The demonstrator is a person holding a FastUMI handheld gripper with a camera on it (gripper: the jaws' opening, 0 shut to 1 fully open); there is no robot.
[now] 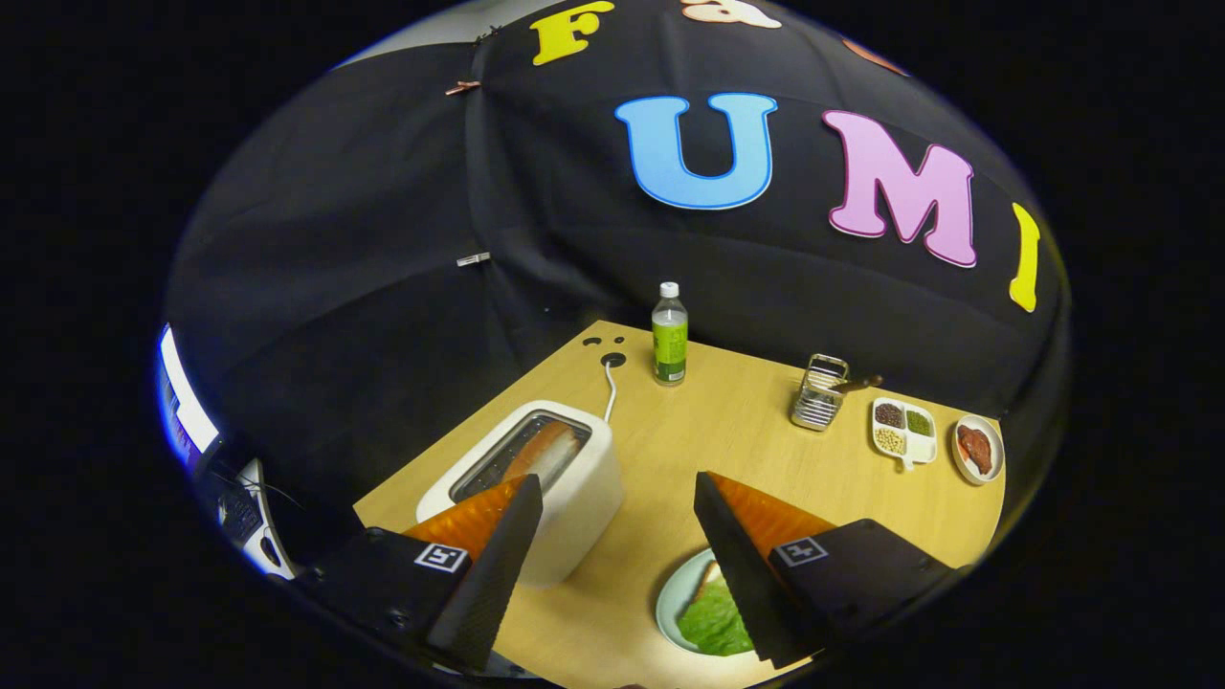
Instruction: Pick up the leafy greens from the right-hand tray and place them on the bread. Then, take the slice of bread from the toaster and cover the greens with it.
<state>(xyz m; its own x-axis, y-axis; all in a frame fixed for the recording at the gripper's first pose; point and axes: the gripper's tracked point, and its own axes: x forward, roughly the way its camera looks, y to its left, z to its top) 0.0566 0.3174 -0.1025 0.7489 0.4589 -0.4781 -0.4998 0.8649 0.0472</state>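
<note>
Wide-spread fingers [498,545] of the gripper [612,498] hold nothing. Left to right: toaster [536,483] with its bread [550,450] standing up in the slot, ready to lift; plate [675,598] beneath the right finger, greens [713,622] already laid on its slice [710,577].

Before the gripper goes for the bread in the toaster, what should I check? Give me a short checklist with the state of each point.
1. Green leafy lettuce lies on the bread on the pale round plate: ok.
2. Gripper jaws open, nothing between them: ok.
3. Toasted bread slice stands in the white toaster slot: ok.
4. Toaster just ahead of the jaws: ok.
5. Slice loose enough to lift: cannot tell.
</note>
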